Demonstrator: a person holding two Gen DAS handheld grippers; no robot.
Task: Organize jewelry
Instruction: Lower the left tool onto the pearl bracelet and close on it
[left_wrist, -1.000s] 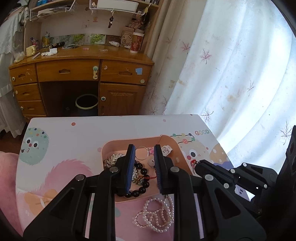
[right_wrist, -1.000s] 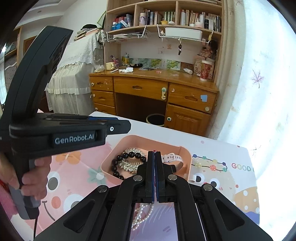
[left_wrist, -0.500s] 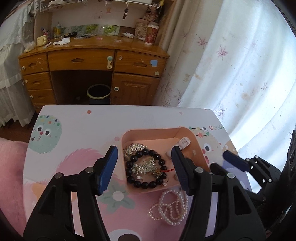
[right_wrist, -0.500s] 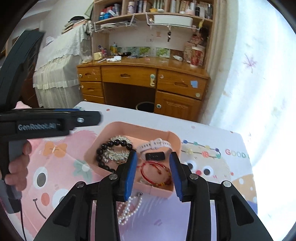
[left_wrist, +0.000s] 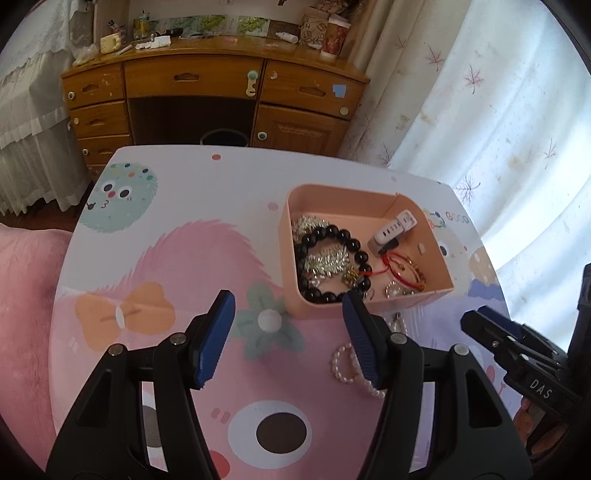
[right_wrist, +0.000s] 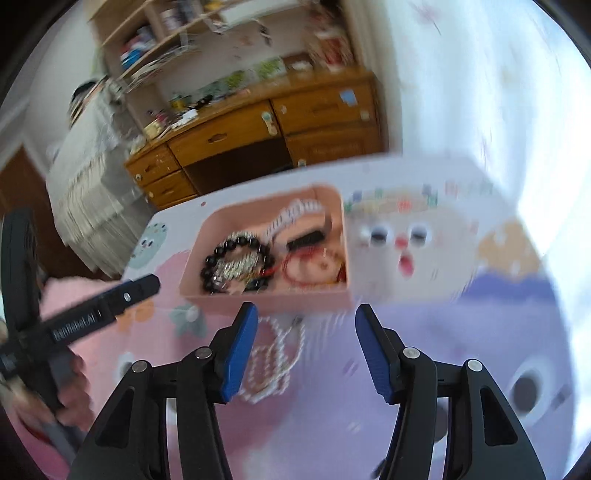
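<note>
Your left gripper spread wide and holding nothing, your right gripper likewise, pearl necklace on the table just beside the pink tray, black bead bracelet inside.

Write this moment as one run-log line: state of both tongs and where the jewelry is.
left tongs: open, empty | right tongs: open, empty | pearl necklace: on table, outside pink tray | black bead bracelet: in tray

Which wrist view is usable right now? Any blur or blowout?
Left wrist: sharp; pink tray and black bead bracelet read clearly, curtain bright at the right. Right wrist: heavy motion blur, tray and pearl necklace smeared, right side washed out; fisheye bending in both.
</note>
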